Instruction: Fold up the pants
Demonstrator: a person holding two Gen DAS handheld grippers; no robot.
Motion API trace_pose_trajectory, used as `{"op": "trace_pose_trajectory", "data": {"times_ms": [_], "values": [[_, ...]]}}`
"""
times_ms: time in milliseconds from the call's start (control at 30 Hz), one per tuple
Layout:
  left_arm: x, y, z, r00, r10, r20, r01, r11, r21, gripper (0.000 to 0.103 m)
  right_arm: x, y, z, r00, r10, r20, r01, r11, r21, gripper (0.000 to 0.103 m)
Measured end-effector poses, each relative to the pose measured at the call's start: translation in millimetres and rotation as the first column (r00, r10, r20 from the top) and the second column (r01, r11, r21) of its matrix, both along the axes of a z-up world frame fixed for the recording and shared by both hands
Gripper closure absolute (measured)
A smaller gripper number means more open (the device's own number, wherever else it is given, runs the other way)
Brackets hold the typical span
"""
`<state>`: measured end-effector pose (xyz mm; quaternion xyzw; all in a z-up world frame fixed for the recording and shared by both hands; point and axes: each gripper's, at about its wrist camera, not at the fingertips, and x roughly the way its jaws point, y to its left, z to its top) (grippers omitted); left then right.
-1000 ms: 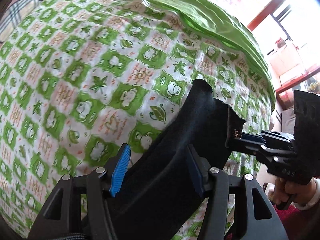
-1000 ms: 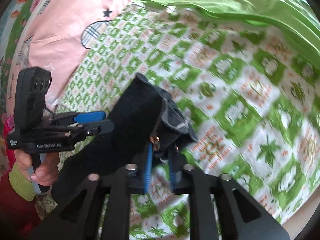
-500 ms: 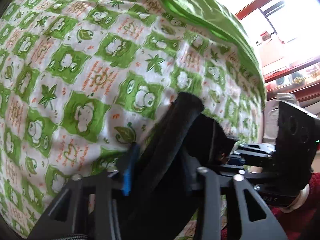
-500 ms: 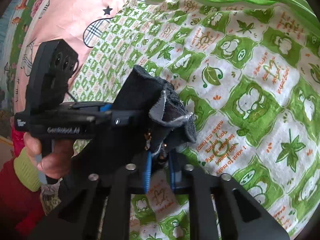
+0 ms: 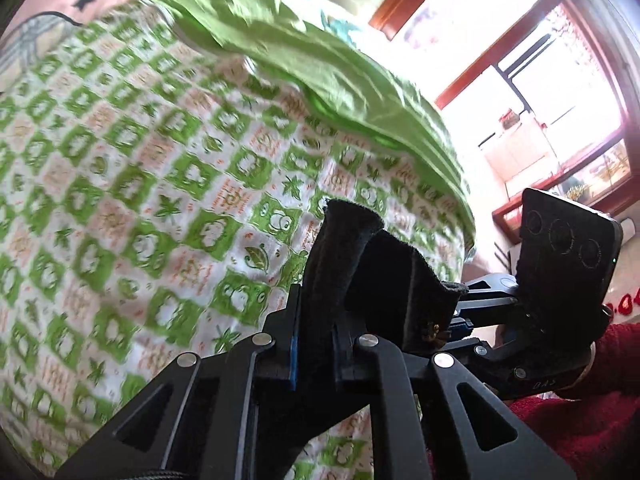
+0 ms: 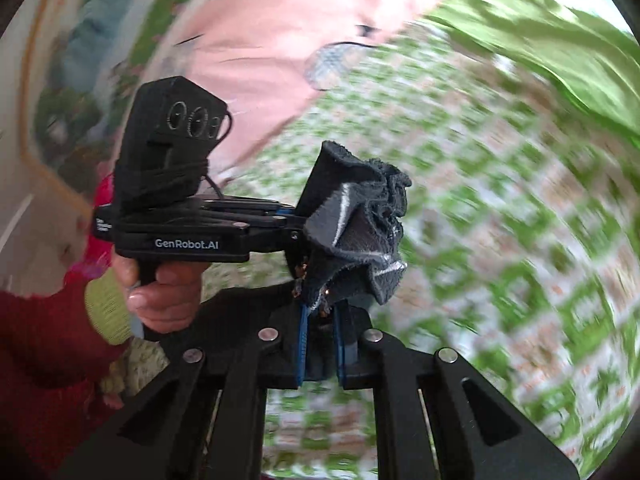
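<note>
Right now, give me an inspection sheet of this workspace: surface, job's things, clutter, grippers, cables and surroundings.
Surface: green-and-white patterned sheet over a bed, blurred in the right wrist view.
Job's things: black pants, bunched, raised off the sheet, held by both grippers.
Clutter: plain green cloth along the far edge; pink printed cloth beyond.
Grippers: left gripper shut on the pants; right gripper shut on the pants, close beside it.
Cables: thin black wire at the left gripper's camera block.
Surroundings: bright window with a red-brown frame.
</note>
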<state>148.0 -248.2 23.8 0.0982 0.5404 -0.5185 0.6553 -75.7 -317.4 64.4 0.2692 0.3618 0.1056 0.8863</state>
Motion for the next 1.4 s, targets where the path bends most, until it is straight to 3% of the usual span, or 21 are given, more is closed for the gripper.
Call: {"op": "trace_pose_trajectory", "data": {"times_ms": [133,333,533,733,1233,1400], "values": [[-1,44,21,0.996,0.089,0.024,-0.087,0.995,-0.041,0.093,16,26,9,0.995,0.101,0.021,-0.101,0.995,-0.005,0.091],[-8,103,27,0.979,0.201,0.042,-0.198,0.978,-0.071,0.093,35,64,7,0.970,0.242,0.003,-0.242,0.970,-0.007,0.091],[-14,159,16,0.948,0.318,0.019,-0.316,0.946,-0.078,0.093,50,98,-10,0.936,0.350,-0.043,-0.349,0.937,0.011,0.091],[-19,199,-13,0.915,0.403,0.007,-0.403,0.915,-0.028,0.093,70,129,-40,0.898,0.428,-0.105,-0.430,0.903,0.003,0.091],[-28,259,-70,0.803,0.591,-0.074,-0.588,0.806,0.065,0.097,89,186,-83,0.802,0.536,-0.265,-0.573,0.815,-0.086,0.087],[-35,274,-83,0.755,0.646,-0.111,-0.640,0.764,0.088,0.097,96,196,-93,0.776,0.551,-0.307,-0.596,0.800,-0.070,0.075]]}}
